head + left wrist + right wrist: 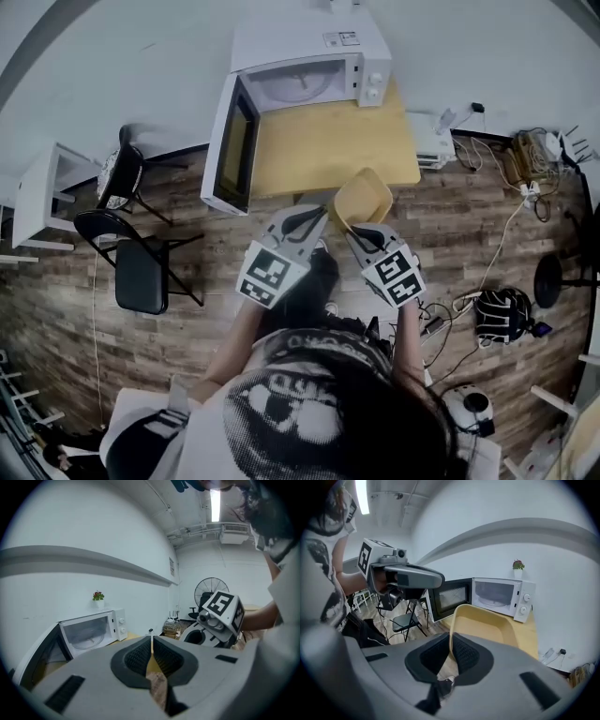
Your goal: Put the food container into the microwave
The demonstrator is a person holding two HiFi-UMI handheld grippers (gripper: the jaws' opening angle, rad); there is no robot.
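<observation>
A shallow yellow food container (pixel 363 200) hangs over the near edge of the wooden table (pixel 309 150). My right gripper (pixel 358 231) is shut on its near rim; in the right gripper view the container (pixel 487 624) stretches away from the gripper's (pixel 451 652) pinched jaws. My left gripper (pixel 313 219) hovers just left of the container, jaws together with nothing between them (pixel 151 654). The white microwave (pixel 309 70) stands at the table's far side, its door (pixel 232 145) swung wide open to the left, and a glass turntable (pixel 305 84) shows inside.
A black folding chair (pixel 141 267) and a round stool (pixel 124 176) stand on the wood floor at left. A power strip and cables (pixel 525 178) lie right of the table. A small potted plant (pixel 518 567) sits on top of the microwave.
</observation>
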